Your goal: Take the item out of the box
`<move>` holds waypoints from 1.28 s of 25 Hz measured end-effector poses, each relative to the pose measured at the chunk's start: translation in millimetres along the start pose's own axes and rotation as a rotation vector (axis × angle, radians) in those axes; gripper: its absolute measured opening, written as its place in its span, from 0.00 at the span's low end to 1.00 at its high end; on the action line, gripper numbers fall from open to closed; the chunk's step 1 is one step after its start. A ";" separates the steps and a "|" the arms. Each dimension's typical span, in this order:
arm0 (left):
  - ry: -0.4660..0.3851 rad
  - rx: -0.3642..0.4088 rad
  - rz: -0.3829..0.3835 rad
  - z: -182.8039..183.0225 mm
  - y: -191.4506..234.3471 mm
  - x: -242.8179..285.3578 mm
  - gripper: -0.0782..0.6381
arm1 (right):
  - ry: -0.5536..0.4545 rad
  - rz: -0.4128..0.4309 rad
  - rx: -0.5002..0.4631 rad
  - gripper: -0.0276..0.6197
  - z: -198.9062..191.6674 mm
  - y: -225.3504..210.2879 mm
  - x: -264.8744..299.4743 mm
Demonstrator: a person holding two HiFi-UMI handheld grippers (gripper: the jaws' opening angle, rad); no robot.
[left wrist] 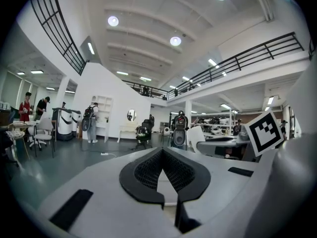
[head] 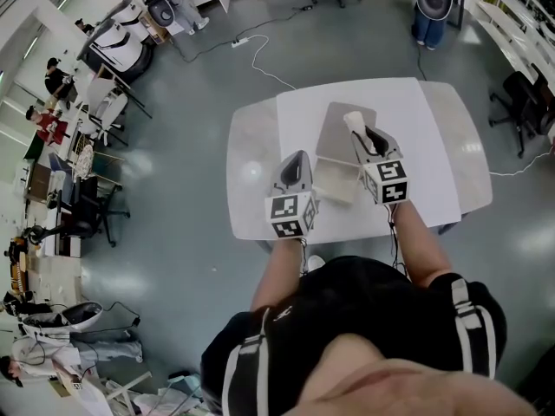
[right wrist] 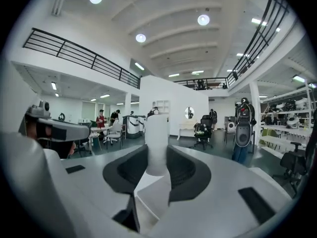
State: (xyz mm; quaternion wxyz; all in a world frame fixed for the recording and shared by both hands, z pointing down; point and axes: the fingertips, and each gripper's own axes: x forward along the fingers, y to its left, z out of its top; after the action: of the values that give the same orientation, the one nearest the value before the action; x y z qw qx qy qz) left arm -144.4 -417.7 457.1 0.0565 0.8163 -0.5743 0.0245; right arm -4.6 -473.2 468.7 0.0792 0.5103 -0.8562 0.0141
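Head camera steeply above the table [head: 427,146]

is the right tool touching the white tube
Touching. The right gripper view shows the right tool with its jaws pressed against both sides of the white tube.

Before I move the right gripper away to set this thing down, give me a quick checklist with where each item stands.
1. Right gripper shut on the white item: ok, the item stands up between its jaws.
2. White item clear of the box: cannot tell. The head view shows it over the box's far flap, but not how high.
3. Left gripper free: ok, jaws together with nothing between them.
4. Left gripper steadying the box: cannot tell. It sits at the box's left edge, and contact does not show.
5. Bare table right of the box for a set-down: ok.
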 end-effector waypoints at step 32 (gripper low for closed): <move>-0.096 0.072 0.054 23.1 -7.3 -10.6 0.12 | -0.257 -0.052 -0.045 0.23 45.2 16.6 -48.6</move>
State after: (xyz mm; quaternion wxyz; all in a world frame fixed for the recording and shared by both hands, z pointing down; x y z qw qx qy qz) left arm -141.7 -408.0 432.6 -0.0009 0.8024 -0.5967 0.0075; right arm -1.9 -427.7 417.7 -0.0193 0.5279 -0.8460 -0.0724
